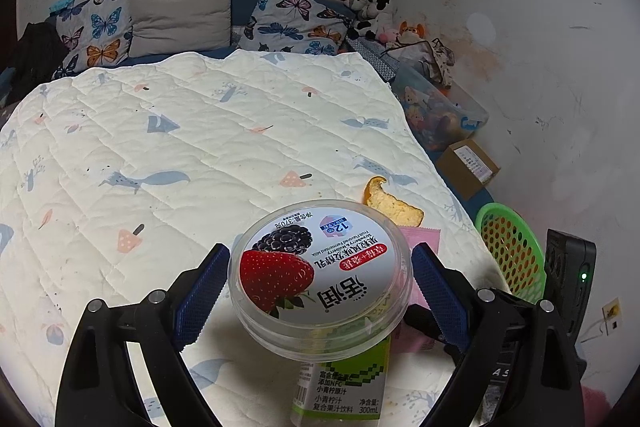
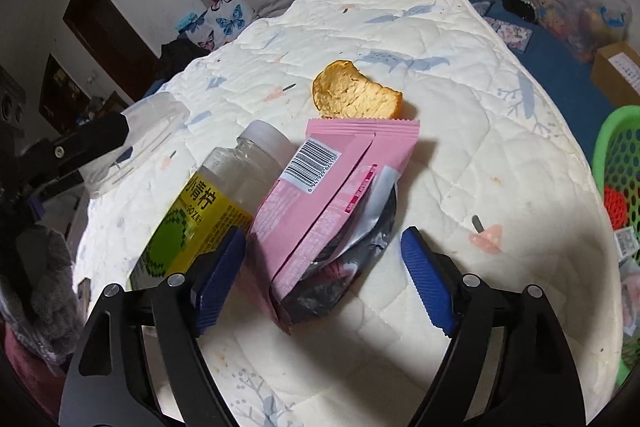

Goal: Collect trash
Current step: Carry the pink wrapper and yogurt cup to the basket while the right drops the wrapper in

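Left wrist view: the left gripper (image 1: pixel 320 279) has its jaws grasping a clear yogurt tub (image 1: pixel 320 277), held above the lime juice bottle (image 1: pixel 340 387) on the bed quilt (image 1: pixel 160 147); a green basket (image 1: pixel 510 251) sits right.

Right wrist view: the right gripper (image 2: pixel 322 267) hangs with released jaws around the pink wrapper (image 2: pixel 320 207), bitten bread (image 2: pixel 354 97) beyond.

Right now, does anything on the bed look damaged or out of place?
Yes. A piece of bread with a bite taken out lies bare on the quilt, just beyond a torn-open pink wrapper. An emptied juice bottle lies on its side beside the wrapper. All of it is trash on bedding.
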Demonstrator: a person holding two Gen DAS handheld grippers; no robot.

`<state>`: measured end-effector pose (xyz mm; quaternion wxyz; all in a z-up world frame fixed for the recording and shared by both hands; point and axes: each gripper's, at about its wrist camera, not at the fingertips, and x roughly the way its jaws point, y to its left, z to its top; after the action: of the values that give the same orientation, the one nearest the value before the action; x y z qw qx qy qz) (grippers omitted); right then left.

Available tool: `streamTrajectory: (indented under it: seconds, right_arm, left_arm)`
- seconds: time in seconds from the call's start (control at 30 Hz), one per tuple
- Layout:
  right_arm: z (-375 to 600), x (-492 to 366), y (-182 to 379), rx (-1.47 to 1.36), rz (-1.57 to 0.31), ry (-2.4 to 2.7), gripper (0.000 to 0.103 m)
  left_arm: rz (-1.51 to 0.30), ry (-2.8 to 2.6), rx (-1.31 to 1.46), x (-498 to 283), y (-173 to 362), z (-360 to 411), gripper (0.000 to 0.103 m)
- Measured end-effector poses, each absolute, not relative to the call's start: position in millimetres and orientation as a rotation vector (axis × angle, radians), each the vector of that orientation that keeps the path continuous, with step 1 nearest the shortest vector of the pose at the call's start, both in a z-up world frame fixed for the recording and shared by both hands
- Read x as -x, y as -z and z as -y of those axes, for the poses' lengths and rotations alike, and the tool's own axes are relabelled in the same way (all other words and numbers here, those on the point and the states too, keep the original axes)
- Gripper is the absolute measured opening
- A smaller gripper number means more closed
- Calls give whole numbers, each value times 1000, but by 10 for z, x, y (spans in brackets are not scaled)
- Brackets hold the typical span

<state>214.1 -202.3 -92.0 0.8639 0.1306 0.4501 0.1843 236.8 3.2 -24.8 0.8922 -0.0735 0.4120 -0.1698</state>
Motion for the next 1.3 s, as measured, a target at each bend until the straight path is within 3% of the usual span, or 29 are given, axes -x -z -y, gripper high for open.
streamTrajectory:
  seconds: [0.37, 0.6, 0.67, 0.73, 0.8, 1.3]
  right_arm:
    - [1746, -2196, 954, -112, -924, -326, 76]
    - [1806, -2171, 924, -104, -905, -325, 54]
    - [1875, -2154, 900, -132, -901, -344, 42]
    - [1916, -2118, 862, -147, -896, -354, 40]
    - [1963, -2074, 811, -151, -884, -355, 29]
    - [2765, -1574, 492, -227, -793, -289, 29]
  left_arm:
    - [-864, 350, 159, -2376, 298, -77, 88]
    - [-859, 351, 161, -2360, 277, -84, 88]
    - [-854, 355, 155, -2347, 254, -68, 88]
    - [-849, 360, 152, -2334, 229, -43, 88]
    - [-844, 367, 149, -2323, 202, -3, 88]
    - [-833, 487, 104, -2216, 88, 630, 88]
